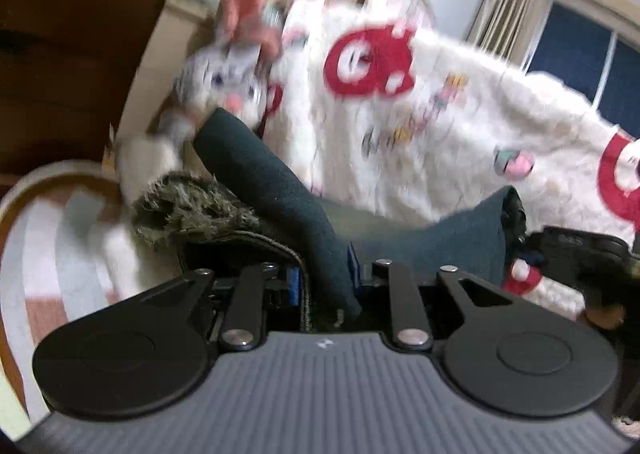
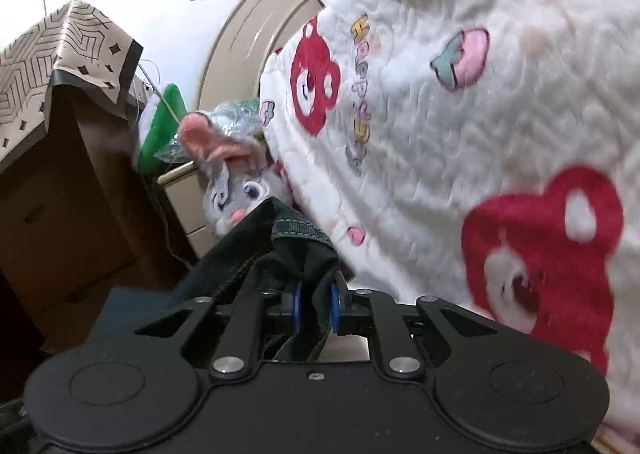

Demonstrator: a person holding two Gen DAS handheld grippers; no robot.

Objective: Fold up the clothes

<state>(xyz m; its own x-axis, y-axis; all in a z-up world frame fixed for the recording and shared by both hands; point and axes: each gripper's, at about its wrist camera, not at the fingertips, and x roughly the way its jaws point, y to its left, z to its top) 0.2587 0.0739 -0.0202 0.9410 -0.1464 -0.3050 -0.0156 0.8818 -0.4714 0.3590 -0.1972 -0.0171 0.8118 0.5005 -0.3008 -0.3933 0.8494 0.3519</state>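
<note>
The dark teal garment with a frayed, fuzzy edge is lifted above the white blanket, bunched, with its stitched hem showing.

the grey plush bunny with pink ears is smeared by blur. the white fluffy blanket with red bears runs off the edge.

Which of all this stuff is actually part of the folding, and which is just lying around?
Part of the job: dark garment, left tongs, right tongs.

Just lying about: plush rabbit, white bear-print blanket, cardboard box, green packet.
</note>
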